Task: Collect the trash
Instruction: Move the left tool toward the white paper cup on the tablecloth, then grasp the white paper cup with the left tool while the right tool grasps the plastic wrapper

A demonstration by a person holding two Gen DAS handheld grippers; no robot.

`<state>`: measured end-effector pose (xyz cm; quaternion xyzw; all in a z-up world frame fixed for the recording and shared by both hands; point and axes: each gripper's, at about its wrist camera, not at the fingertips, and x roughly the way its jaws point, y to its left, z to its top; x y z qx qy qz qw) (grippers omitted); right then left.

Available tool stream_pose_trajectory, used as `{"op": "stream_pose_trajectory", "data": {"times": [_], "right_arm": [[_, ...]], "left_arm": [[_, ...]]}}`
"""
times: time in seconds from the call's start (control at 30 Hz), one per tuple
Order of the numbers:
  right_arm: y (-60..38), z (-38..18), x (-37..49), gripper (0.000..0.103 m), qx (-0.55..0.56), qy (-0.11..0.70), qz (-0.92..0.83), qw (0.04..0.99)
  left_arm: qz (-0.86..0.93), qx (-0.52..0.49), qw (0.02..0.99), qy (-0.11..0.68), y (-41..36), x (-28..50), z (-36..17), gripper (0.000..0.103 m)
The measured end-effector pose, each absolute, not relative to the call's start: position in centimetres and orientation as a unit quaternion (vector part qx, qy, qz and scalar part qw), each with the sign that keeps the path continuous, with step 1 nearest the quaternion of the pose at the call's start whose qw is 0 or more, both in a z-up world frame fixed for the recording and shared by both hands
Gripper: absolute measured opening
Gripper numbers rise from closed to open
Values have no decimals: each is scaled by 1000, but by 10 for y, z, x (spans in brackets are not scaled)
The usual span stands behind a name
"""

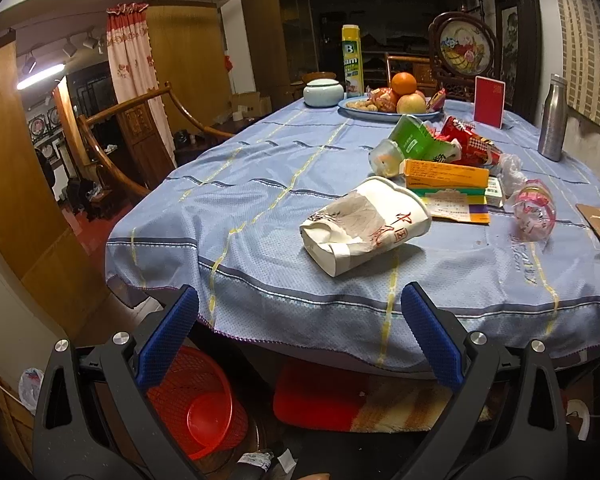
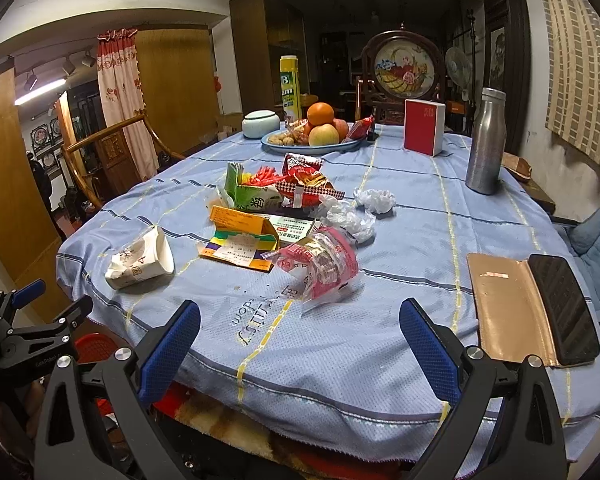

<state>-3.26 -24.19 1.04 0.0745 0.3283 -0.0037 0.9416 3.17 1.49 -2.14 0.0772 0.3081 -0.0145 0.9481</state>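
Note:
Trash lies scattered on the blue tablecloth [image 1: 260, 200]. A crushed white paper cup [image 1: 364, 226] [image 2: 140, 260] is nearest the front edge. Behind it sit an orange-yellow carton [image 1: 446, 174] [image 2: 242, 226], a green carton [image 1: 414, 136] [image 2: 252, 192], a red snack wrapper [image 1: 466, 138] [image 2: 306, 178], a pink clear wrapper [image 1: 536, 208] [image 2: 324, 262] and crumpled white tissue [image 2: 376, 200]. My left gripper [image 1: 300, 308] hangs open in front of the table edge, below the cup. Over the near cloth, short of the pink wrapper, my right gripper [image 2: 300, 320] stands open. A red mesh bin [image 1: 196, 400] stands on the floor under the table.
At the back are a fruit plate [image 2: 312, 140], a pale lidded jar [image 2: 261, 123], a yellow can [image 2: 291, 86], a red-and-white box [image 2: 424, 126] and a steel bottle [image 2: 485, 142]. A phone in an open case [image 2: 540, 312] lies at the right edge. Wooden chairs [image 1: 132, 120] stand left.

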Motion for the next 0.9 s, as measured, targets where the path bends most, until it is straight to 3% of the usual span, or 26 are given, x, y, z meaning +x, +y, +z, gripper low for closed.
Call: {"op": "stream_pose_trajectory", "data": {"times": [0.47, 0.9], "right_arm": [[-248, -16, 16, 97, 95, 359, 2, 929], [-263, -29, 46, 97, 113, 373, 6, 921]], "left_arm": [[-49, 58, 934, 349, 37, 83, -33, 97], [-189, 77, 893, 402, 1, 162, -53, 96]]}}
